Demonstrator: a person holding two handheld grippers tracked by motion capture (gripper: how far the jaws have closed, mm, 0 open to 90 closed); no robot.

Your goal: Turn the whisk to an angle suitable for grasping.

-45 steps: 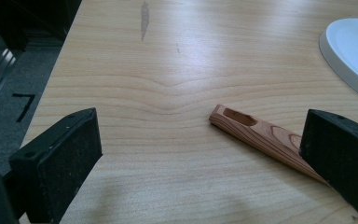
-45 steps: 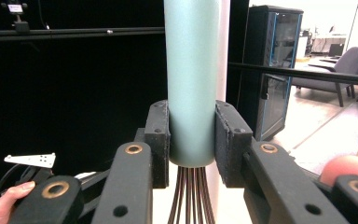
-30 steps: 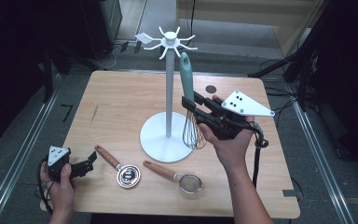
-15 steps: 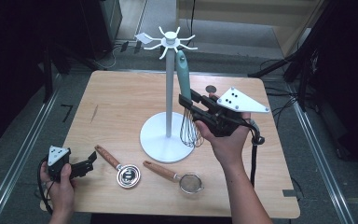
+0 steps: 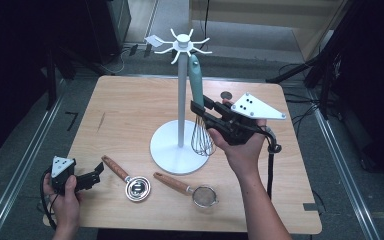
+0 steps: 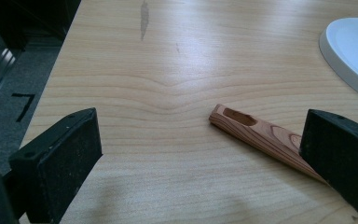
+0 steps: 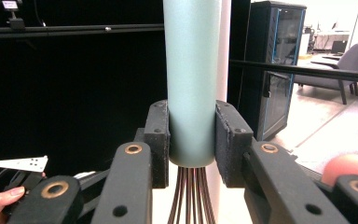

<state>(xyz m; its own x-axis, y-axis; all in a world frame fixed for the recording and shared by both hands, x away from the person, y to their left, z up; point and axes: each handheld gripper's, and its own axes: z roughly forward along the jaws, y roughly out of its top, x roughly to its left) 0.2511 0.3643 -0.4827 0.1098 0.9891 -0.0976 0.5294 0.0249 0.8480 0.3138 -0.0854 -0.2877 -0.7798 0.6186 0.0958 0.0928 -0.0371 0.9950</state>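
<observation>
Whisk hanging. The teal-handled wire whisk (image 5: 197,107) is held upright beside the white hook stand (image 5: 181,105), mid-table, clamped at the handle base by the right gripper (image 5: 205,111). The handle tip is best guided squarely onto a hook. The left gripper (image 5: 91,176), jaws wide and empty, rests at the near left corner.

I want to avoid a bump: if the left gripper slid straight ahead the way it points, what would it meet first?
Probably the wooden handle of the nearer spoon, lying just ahead of the left gripper; depth is uncertain.
</observation>
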